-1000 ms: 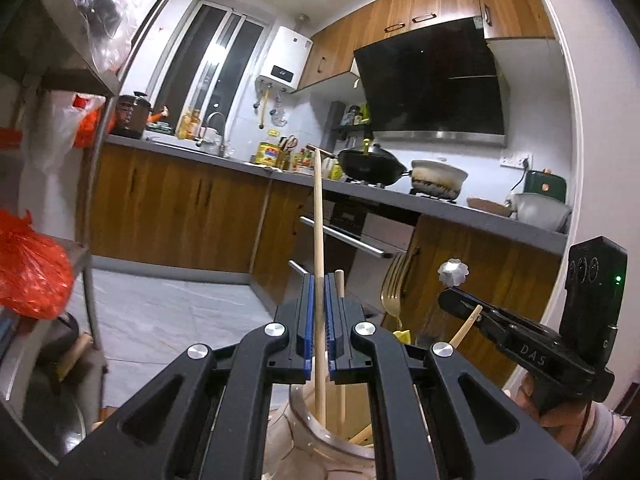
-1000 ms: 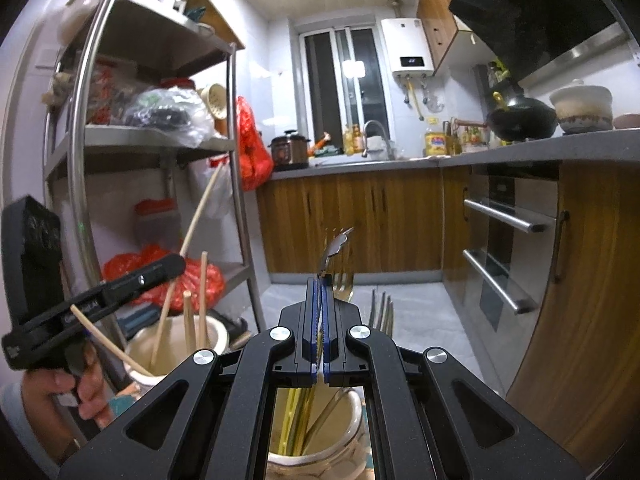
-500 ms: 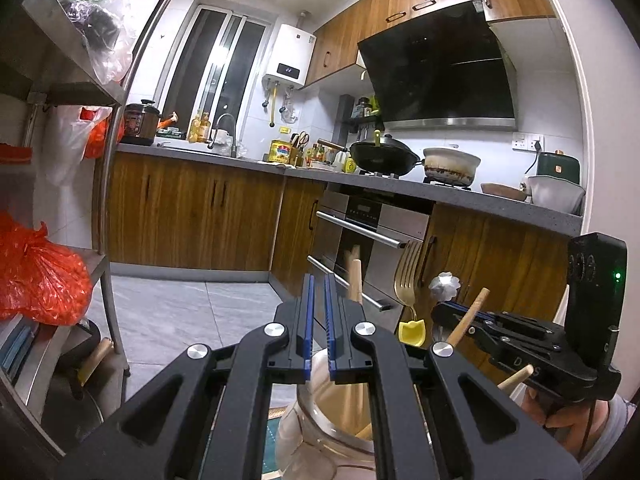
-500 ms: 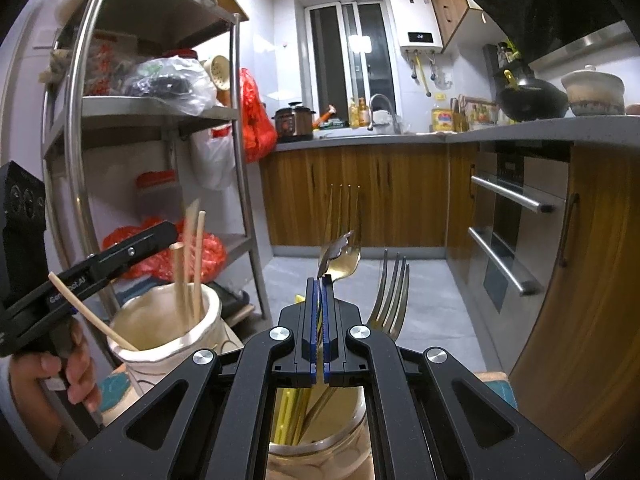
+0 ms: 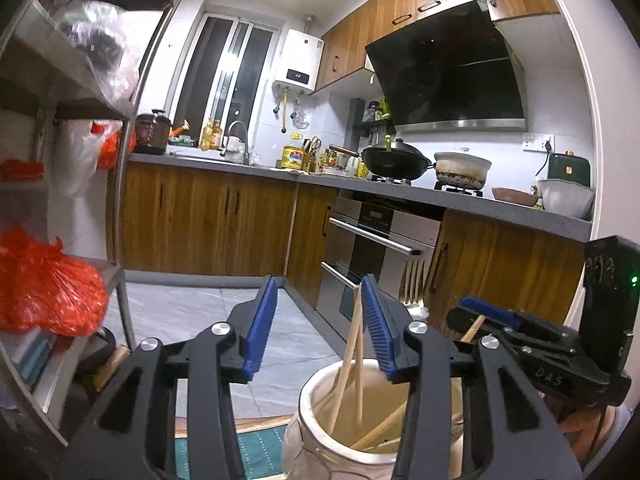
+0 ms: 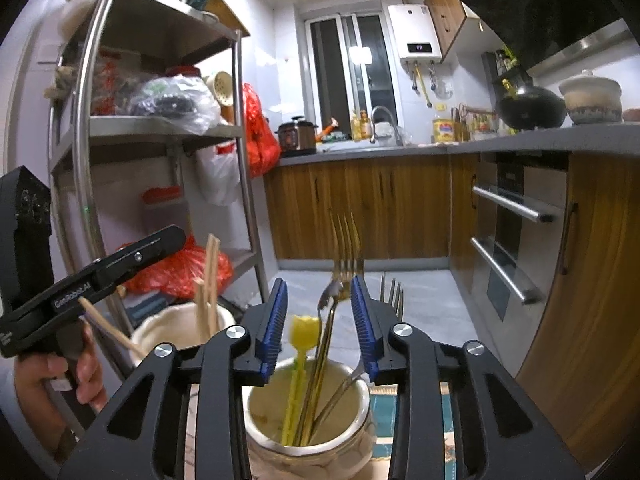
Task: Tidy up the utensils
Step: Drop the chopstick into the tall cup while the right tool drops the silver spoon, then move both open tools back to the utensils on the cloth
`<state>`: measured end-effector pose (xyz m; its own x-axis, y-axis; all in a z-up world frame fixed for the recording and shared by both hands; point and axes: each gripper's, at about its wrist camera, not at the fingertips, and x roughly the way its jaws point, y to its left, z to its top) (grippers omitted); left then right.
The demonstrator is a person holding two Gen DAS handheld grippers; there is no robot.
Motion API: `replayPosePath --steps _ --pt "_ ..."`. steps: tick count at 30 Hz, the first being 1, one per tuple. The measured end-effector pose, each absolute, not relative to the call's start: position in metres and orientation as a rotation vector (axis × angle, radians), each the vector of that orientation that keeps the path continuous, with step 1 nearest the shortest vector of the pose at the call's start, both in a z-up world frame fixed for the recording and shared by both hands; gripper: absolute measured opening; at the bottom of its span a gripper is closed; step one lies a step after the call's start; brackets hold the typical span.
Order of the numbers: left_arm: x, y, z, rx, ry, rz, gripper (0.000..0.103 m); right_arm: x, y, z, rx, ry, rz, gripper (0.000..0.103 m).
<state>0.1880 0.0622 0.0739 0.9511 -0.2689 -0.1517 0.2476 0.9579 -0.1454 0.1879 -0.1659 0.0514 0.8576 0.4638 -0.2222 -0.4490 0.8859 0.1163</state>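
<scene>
The left gripper is opening its fingers above the cream ceramic jar of wooden chopsticks. The right gripper is opening too, gripping nothing, over another cream ceramic jar holding gold metal forks.

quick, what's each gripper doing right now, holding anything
Left gripper: jaws opening, nothing gripped, chopsticks loose in their jar.
Right gripper: jaws opening, nothing gripped, gold fork between them.

a lit kitchen with wooden cabinets, a grey counter, a built-in oven, a dark window and a steel shelf rack on a pale tiled floor.
</scene>
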Motion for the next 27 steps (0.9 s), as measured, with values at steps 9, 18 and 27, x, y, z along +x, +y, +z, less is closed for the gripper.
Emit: replayPosePath --steps 9,18,27 --pt "0.147 0.052 0.100 -0.071 0.170 -0.222 0.075 0.159 -0.182 0.080 0.076 0.184 0.481 0.079" --pt "0.107 0.037 0.113 -0.054 0.176 -0.202 0.096 0.124 -0.199 0.083 0.108 0.199 0.490 0.098" --pt "0.069 0.028 0.112 -0.040 0.205 -0.161 0.097 0.094 -0.215 0.063 0.124 0.277 0.465 0.098"
